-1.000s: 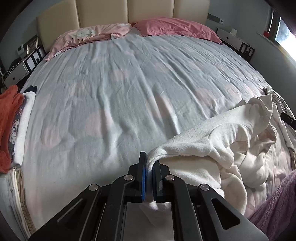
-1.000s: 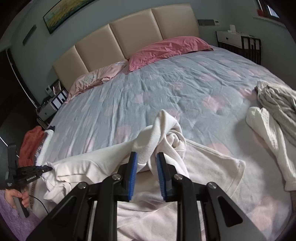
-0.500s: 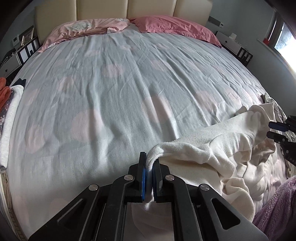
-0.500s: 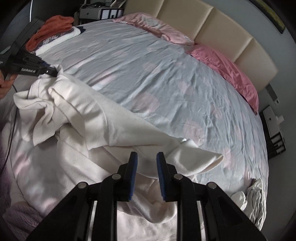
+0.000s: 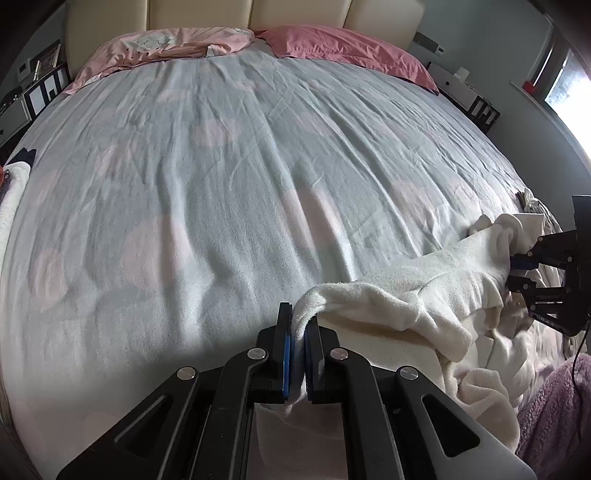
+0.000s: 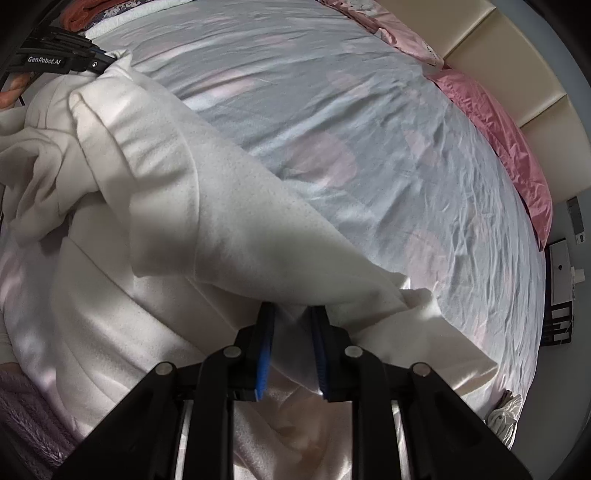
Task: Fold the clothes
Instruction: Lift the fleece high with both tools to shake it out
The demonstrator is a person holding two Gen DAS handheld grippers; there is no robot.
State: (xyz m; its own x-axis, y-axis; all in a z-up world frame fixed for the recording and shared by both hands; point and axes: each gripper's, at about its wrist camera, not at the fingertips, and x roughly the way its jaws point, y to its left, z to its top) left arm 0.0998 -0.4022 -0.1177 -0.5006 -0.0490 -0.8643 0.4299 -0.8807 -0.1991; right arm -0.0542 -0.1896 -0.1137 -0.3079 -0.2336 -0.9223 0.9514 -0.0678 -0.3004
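Note:
A white fleece garment [image 5: 406, 295] lies rumpled on the near right part of the bed. My left gripper [image 5: 299, 317] is shut on one edge of it, low over the sheet. In the right wrist view the garment [image 6: 184, 184] stretches from the left gripper [image 6: 62, 61] at top left down to my right gripper [image 6: 291, 310]. The right gripper's jaws are closing, with a fold of the garment between them; the cloth drapes over the fingertips. From the left wrist view the right gripper [image 5: 546, 273] shows at the garment's far right end.
The bed [image 5: 221, 184] has a pale blue sheet with pink spots, and two pink pillows [image 5: 332, 44] lie at the headboard. Folded clothes [image 6: 92, 11] are stacked at the left bed edge. Another pale garment [image 6: 506, 417] lies at the right edge. Purple fuzzy fabric [image 5: 554, 413] is near the bed's front.
The right gripper rolled over and came down onto the garment, and its jaws narrowed around a fold. The left gripper sank a little toward the sheet, still holding the edge.

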